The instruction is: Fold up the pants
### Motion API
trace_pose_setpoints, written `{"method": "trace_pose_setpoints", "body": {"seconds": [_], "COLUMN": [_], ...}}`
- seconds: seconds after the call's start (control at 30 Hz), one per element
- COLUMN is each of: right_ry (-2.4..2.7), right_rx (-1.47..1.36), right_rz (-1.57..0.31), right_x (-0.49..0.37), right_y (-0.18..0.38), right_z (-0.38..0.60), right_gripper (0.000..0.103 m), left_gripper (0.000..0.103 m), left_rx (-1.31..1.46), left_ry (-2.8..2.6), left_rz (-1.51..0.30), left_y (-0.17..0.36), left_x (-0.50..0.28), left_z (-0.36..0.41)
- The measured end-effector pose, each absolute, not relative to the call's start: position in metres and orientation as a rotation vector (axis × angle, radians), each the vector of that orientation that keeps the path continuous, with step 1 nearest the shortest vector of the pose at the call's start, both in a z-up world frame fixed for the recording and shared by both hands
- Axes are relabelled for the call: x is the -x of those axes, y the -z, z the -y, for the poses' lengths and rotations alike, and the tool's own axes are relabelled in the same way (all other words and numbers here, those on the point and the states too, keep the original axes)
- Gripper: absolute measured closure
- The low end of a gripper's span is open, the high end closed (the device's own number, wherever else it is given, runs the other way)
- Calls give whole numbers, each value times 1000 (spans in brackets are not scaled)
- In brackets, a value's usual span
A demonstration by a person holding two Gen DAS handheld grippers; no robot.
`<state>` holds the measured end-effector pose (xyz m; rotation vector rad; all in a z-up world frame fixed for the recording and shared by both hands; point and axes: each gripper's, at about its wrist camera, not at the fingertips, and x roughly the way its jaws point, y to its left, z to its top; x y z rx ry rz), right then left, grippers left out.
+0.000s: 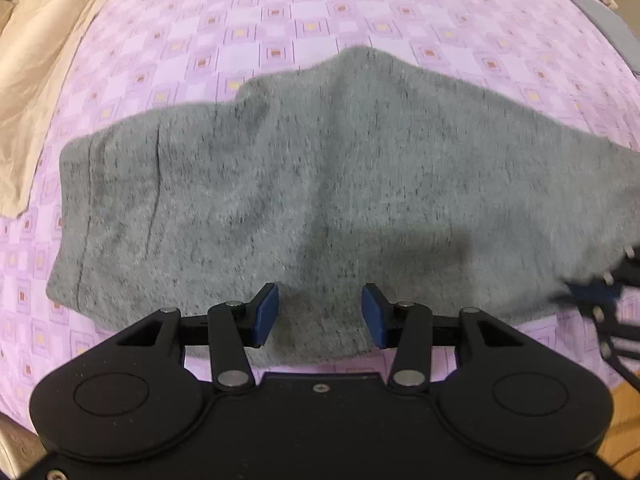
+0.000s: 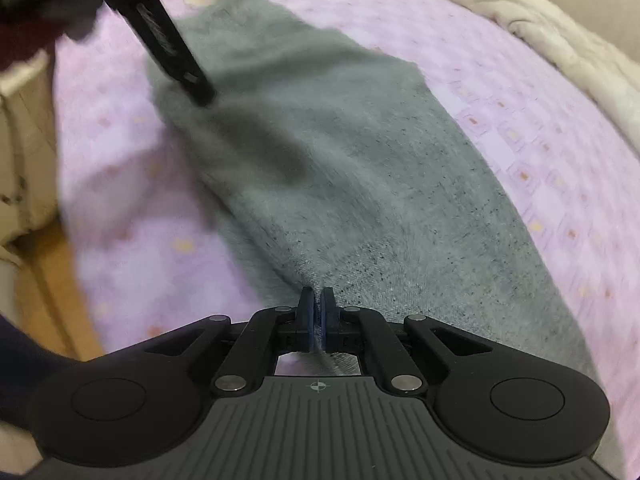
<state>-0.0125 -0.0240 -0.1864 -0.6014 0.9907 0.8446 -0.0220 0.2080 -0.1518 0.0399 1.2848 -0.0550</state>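
Grey marled knit, soft and fleecy: the pants (image 1: 320,184) lie flat on the bed, spread over a lilac bedsheet (image 1: 280,12) printed with small squares. In the left wrist view their long axis runs left to right, with a stitched band, probably the waistband, at the left end. In the right wrist view the same length stretches away from the camera, up and to the left. The left tool (image 1: 319,316) hangs over the near edge, its blue pads standing apart with cloth beneath them and nothing pinched. The right tool (image 2: 317,320) is clamped tight on a raised ridge of the grey fabric, which puckers up between its pads. A crumpled cream quilt (image 1: 44,60) sits at the far left, and the right view is blurred.
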Motion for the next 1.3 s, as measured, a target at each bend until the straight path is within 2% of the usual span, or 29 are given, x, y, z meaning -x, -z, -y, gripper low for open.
{"method": "trace_pose_setpoints", "body": {"seconds": [0.17,0.33,0.4,0.47,0.7,0.83,0.97,1.0,1.03,1.17,1.3], "right_ry": [-890,-830,-811,-762,-619,-655,-726,-746,-756,-752,-717], "right_rx": [711,661,595,491,260,244,259,265,271,259,180], "right_rz": [-1029,-1035,-1034,-1028,-1020,-1044,-1101,-1129,-1148,-1149,-1119], "right_x": [28,19,18,12,-33,-45,-39,-38,-39,-48,-76], "right_y": [202,196,185,174,168,160,153,152,150,144,150], "right_z": [27,22,28,37,53,56,67,70,71,70,52], "right_gripper": [100,97,95,93,88,87,87,87,87,87,87], "left_gripper": [49,42,44,50,50,50,49,43,42,49,49], "left_rx": [-39,-120,-134,-130,-121,-95,-212,-229,-221,-166,-107], "left_ry": [13,-15,-2,12,51,27,-41,-56,-60,-71,-35], "left_rz": [-1271,-1347,-1359,-1348,-1179,-1224,-1334,-1394,-1404,-1332,-1177], "left_y": [162,195,190,175,138,148,177,187,189,165,141], "left_x": [13,9,8,8,-12,-19,-9,-7,-5,-14,-44], "left_z": [-210,-220,-220,-218,-208,-224,-253,-261,-270,-282,-278]}}
